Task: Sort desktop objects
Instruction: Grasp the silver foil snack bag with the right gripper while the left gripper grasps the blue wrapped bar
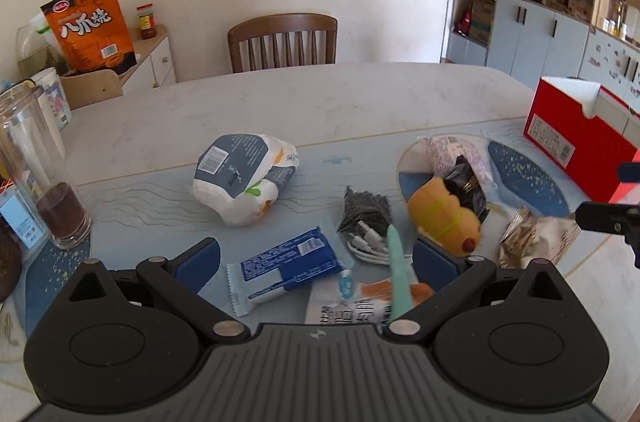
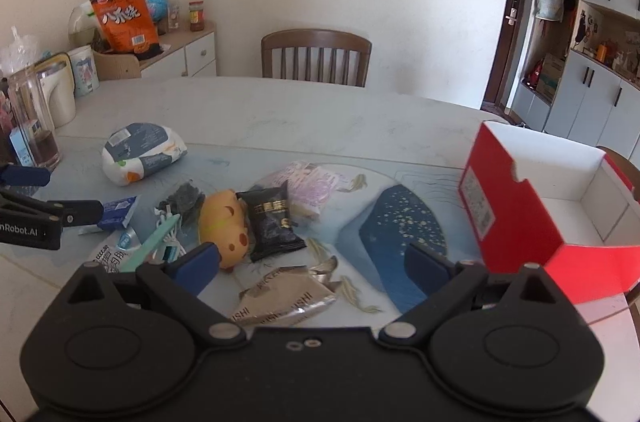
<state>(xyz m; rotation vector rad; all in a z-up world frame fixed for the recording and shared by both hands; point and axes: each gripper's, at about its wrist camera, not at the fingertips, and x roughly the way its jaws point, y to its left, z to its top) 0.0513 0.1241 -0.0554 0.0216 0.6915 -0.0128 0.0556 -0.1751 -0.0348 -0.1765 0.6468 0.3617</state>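
Note:
Several small items lie on a blue table mat. My left gripper [image 1: 316, 262] is open above a blue biscuit pack [image 1: 290, 264], with a green toothbrush [image 1: 398, 274], a white cable [image 1: 366, 242] and a white snack packet [image 1: 352, 306] close by. My right gripper [image 2: 314, 262] is open above a beige foil packet [image 2: 284, 298]. A yellow plush toy [image 2: 224, 226], a black snack packet [image 2: 274, 226] and a pink patterned bag [image 2: 308, 186] lie just beyond it. An open red box [image 2: 532, 206] stands to the right.
A white and grey tissue pack [image 1: 244, 178] lies further back on the mat. A tall glass [image 1: 44, 178] with dark liquid stands at the left table edge. A wooden chair [image 1: 282, 40] is behind the table. An orange snack bag [image 1: 92, 22] sits on a side cabinet.

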